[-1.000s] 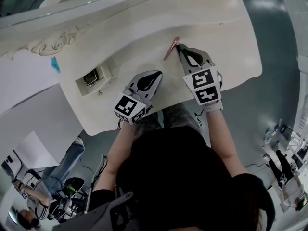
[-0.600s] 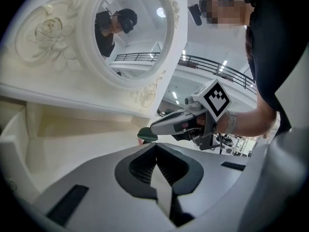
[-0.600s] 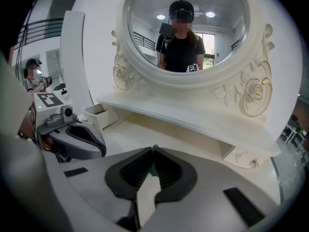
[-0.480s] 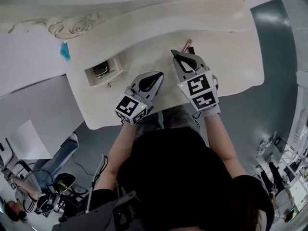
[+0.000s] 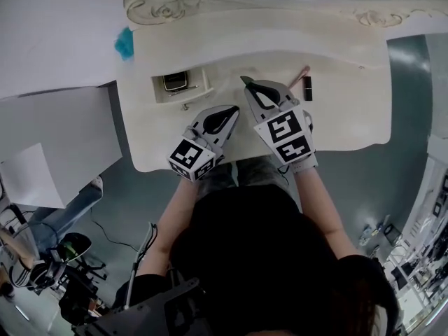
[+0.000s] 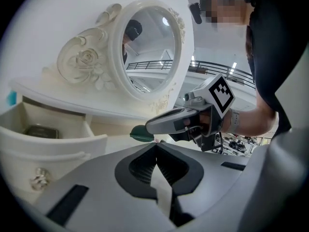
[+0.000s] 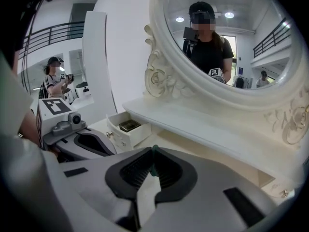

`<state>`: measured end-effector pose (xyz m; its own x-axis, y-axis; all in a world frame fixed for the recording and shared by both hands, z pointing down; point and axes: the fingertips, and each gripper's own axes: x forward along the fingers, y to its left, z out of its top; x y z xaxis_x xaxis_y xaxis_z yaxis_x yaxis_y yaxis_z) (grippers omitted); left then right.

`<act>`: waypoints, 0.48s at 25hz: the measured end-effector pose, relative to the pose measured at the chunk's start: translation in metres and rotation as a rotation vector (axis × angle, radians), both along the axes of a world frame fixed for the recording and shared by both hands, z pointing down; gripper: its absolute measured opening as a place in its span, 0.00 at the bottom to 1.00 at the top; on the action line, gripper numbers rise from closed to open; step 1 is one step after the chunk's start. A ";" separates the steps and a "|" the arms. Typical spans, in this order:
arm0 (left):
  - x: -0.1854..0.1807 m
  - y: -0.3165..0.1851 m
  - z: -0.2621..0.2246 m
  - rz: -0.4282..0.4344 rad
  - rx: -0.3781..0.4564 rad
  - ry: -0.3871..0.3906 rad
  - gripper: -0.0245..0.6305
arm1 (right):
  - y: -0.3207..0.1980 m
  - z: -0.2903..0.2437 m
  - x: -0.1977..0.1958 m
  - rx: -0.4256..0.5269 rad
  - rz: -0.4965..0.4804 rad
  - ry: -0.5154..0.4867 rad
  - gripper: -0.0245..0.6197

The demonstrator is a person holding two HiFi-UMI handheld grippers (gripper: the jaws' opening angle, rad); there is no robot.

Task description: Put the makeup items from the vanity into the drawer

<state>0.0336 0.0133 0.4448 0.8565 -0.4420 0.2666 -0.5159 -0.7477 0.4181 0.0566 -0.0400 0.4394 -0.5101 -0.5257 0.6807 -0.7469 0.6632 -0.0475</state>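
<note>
Transfer under way | right gripper, clamped on small dark-green item, swings off pink pencil and lipstick toward open drawer | left gripper closed, empty | those two still on vanity.

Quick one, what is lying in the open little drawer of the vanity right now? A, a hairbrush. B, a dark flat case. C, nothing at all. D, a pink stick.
B: a dark flat case lies in the open drawer, while the pink stick lies out on the vanity top.
</note>
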 end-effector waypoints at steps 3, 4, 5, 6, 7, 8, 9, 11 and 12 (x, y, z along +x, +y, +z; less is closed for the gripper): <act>-0.022 0.000 -0.001 -0.041 0.001 0.001 0.06 | -0.003 -0.003 -0.023 0.007 -0.036 -0.003 0.10; -0.029 0.000 -0.001 -0.054 0.002 0.002 0.06 | -0.004 -0.005 -0.031 0.012 -0.047 -0.004 0.10; -0.036 0.000 -0.002 -0.066 0.003 0.003 0.06 | -0.005 -0.006 -0.038 0.016 -0.059 -0.004 0.10; -0.043 0.000 -0.002 -0.077 0.005 0.003 0.06 | -0.005 -0.008 -0.046 0.021 -0.071 -0.005 0.10; -0.050 0.000 -0.003 -0.088 0.006 0.002 0.06 | -0.006 -0.010 -0.055 0.026 -0.084 -0.006 0.10; -0.056 0.000 -0.003 -0.099 0.008 0.002 0.06 | -0.007 -0.012 -0.062 0.032 -0.097 -0.006 0.10; -0.062 0.000 -0.004 -0.109 0.009 0.003 0.06 | -0.007 -0.014 -0.070 0.037 -0.110 -0.006 0.10; -0.074 0.000 -0.005 -0.129 0.012 0.006 0.06 | -0.008 -0.017 -0.085 0.045 -0.135 -0.005 0.10; -0.079 0.000 -0.006 -0.137 0.012 0.008 0.06 | -0.008 -0.018 -0.092 0.047 -0.148 -0.005 0.10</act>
<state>-0.0457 0.0129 0.4391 0.7901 -0.5581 0.2536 -0.6101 -0.6757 0.4138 -0.0358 -0.0476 0.4217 -0.5877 -0.4760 0.6543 -0.6406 0.7677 -0.0170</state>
